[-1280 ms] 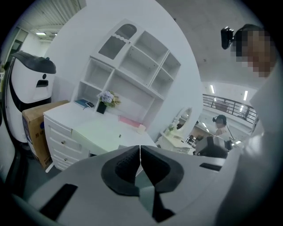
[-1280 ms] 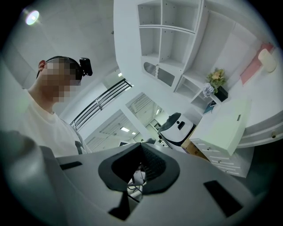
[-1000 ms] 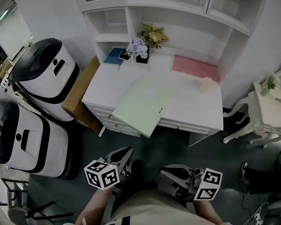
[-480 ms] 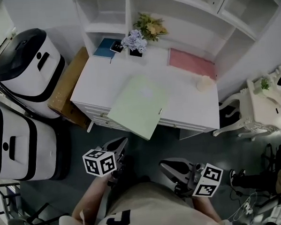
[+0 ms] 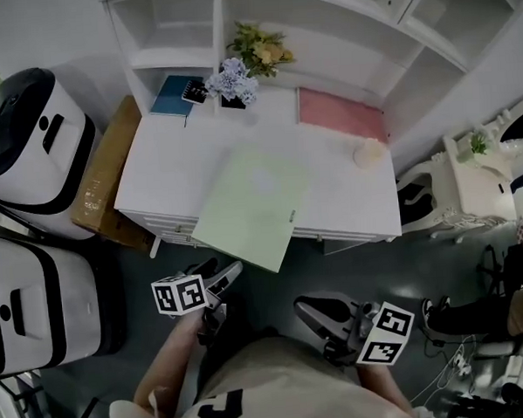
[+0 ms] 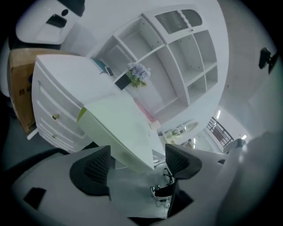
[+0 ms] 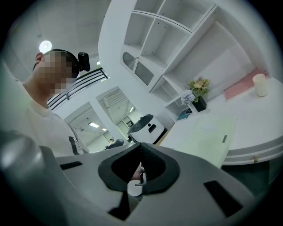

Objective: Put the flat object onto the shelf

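Observation:
A pale green flat folder lies askew on the white desk, its near corner hanging over the front edge. The white shelf unit rises behind the desk with open compartments. My left gripper is held below the desk's front, and its jaws are opening. In the left gripper view the folder points its corner toward the gap of the left gripper, and neither pad touches it. My right gripper stays low by the person's body, shut and empty. The right gripper faces the folder from afar.
On the desk's back stand a blue notebook, a black pot of pale flowers, yellow flowers, a pink flat pad and a cream candle. A cardboard box and white machines flank the left; a small white table is right.
The left gripper's jaws have gone from shut to wide apart and it has edged toward the desk. The head view has shifted, sliding the desk leftward. The right gripper has barely moved.

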`<state>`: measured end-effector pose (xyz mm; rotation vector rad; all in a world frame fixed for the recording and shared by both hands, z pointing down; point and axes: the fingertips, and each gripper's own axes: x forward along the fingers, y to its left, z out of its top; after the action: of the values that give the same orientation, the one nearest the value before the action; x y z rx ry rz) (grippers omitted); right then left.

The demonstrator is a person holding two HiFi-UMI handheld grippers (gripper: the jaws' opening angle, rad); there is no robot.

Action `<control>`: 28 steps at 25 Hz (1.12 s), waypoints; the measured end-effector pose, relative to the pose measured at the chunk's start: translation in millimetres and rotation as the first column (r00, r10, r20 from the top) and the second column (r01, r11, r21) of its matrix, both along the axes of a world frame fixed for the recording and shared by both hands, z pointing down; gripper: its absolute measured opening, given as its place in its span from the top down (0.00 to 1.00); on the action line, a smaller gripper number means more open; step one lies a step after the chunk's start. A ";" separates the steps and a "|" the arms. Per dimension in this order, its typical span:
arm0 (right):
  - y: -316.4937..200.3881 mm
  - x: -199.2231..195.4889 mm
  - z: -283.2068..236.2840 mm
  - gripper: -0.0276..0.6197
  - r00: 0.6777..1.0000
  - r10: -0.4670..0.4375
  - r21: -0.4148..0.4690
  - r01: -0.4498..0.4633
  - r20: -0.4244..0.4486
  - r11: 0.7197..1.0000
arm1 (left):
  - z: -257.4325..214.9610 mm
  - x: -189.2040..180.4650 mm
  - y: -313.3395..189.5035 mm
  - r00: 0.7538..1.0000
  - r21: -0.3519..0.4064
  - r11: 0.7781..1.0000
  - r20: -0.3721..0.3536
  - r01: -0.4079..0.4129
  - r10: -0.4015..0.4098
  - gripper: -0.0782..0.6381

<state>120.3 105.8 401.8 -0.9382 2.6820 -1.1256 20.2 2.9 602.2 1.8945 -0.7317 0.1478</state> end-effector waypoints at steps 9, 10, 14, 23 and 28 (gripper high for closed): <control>-21.6 -16.6 2.8 0.92 0.999 0.028 -0.010 -0.028 -0.037 1.000 | 40.7 4.7 -20.8 0.977 -0.228 0.974 -0.210 -0.008 -0.042 0.23; -22.9 -17.1 2.8 0.92 0.999 0.030 -0.009 -0.030 -0.045 1.000 | 42.5 6.8 -23.4 0.973 -0.238 0.971 -0.227 -0.007 -0.048 0.23; -26.3 -14.4 3.6 0.92 0.997 0.054 -0.008 -0.055 -0.059 0.998 | 55.3 19.0 -30.8 0.958 -0.285 0.958 -0.281 -0.018 -0.066 0.22; -24.9 -6.1 11.2 0.92 0.994 0.072 -0.037 -0.076 -0.086 0.996 | 64.5 33.4 -40.9 0.905 -0.316 0.948 -0.411 -0.031 -0.107 0.22; -32.5 8.0 14.3 0.92 0.996 0.061 -0.031 -0.063 -0.057 0.998 | 72.6 36.6 -44.0 0.916 -0.313 0.950 -0.385 -0.019 -0.109 0.23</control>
<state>128.3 73.3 416.1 -1.0664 2.6654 -1.1515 56.8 -41.1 674.8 1.5355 -0.4412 -0.1458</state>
